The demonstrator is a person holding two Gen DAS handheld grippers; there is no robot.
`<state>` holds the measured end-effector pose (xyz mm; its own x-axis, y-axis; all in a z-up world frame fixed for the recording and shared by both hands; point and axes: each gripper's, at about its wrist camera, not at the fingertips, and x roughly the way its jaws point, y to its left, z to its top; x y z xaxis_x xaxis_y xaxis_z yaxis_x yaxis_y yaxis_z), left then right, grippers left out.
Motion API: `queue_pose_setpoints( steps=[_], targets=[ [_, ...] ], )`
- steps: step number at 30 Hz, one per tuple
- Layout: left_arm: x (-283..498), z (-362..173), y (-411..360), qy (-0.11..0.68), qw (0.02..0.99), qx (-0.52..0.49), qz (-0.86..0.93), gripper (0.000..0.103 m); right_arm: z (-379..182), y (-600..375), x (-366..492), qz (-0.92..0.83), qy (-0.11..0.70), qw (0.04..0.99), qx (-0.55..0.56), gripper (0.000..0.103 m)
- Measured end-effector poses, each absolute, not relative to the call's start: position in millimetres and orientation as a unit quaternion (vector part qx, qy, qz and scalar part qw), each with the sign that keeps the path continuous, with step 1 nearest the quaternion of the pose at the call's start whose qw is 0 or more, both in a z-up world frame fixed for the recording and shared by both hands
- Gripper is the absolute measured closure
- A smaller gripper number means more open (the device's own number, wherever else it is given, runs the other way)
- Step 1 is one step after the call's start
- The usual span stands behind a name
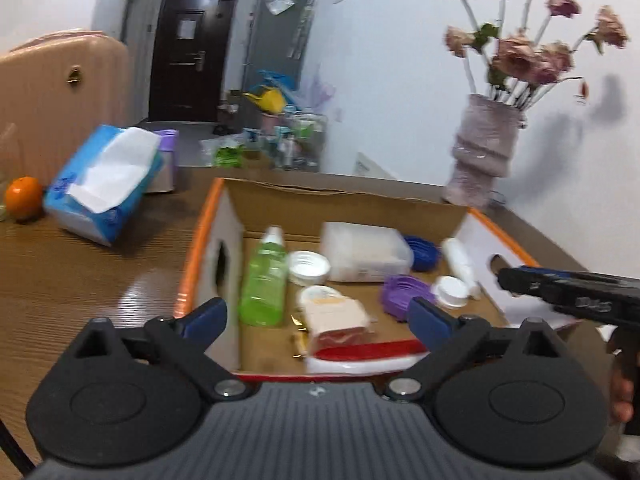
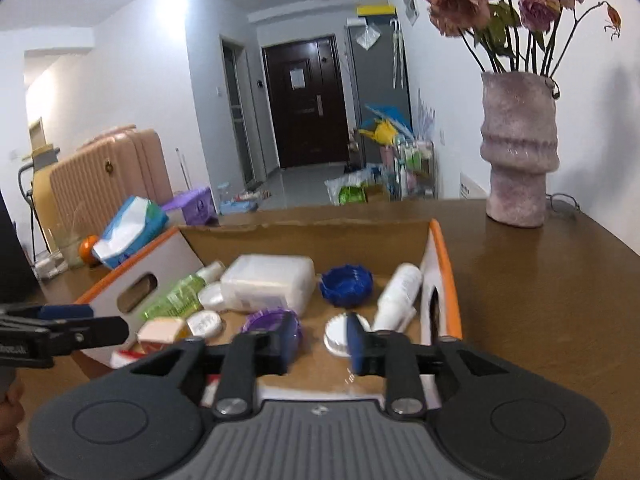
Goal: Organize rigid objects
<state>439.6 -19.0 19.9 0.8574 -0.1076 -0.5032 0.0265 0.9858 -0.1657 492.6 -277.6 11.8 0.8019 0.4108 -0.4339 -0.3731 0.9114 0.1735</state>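
Observation:
An open cardboard box with orange rims (image 1: 202,236) (image 2: 444,264) holds a green bottle (image 1: 264,280) (image 2: 176,296), a clear plastic case (image 1: 364,252) (image 2: 268,282), a white bottle (image 1: 460,264) (image 2: 398,290), blue (image 2: 346,284) and purple (image 1: 402,290) (image 2: 266,320) ridged dishes, white lids (image 1: 308,266) (image 2: 338,334) and a small pink carton (image 1: 336,318). My left gripper (image 1: 318,318) is open and empty over the box's near edge. My right gripper (image 2: 320,342) is open and empty above the box's near side, and its side shows in the left wrist view (image 1: 520,280).
A tissue pack (image 1: 106,182) (image 2: 130,230) and an orange (image 1: 24,198) lie left of the box on the brown table (image 2: 540,300). A pink vase of flowers (image 2: 518,148) (image 1: 482,152) stands at the back right. A pink suitcase (image 2: 108,172) stands beyond the table.

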Motion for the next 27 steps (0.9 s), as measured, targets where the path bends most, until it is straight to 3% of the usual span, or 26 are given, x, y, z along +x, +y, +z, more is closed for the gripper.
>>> queue_pose_setpoints(
  steps=[1, 12, 27],
  targets=[
    [440.2, 21.0, -14.6, 0.267, 0.959, -0.085, -0.034, 0.004, 12.5, -280.1, 492.4, 0.205, 0.236, 0.949, 0.047, 0.053],
    [428.6, 49.1, -16.6, 0.253, 0.963, -0.09, -0.023, 0.003, 40.4, -300.3, 481.4, 0.184, 0.245, 0.951, 0.03, 0.04],
    [346.9, 110.2, -26.6, 0.187, 0.981, -0.041, -0.02, 0.0, 107.4, -284.6, 393.7, 0.179, 0.184, 0.966, -0.026, 0.018]
  ],
)
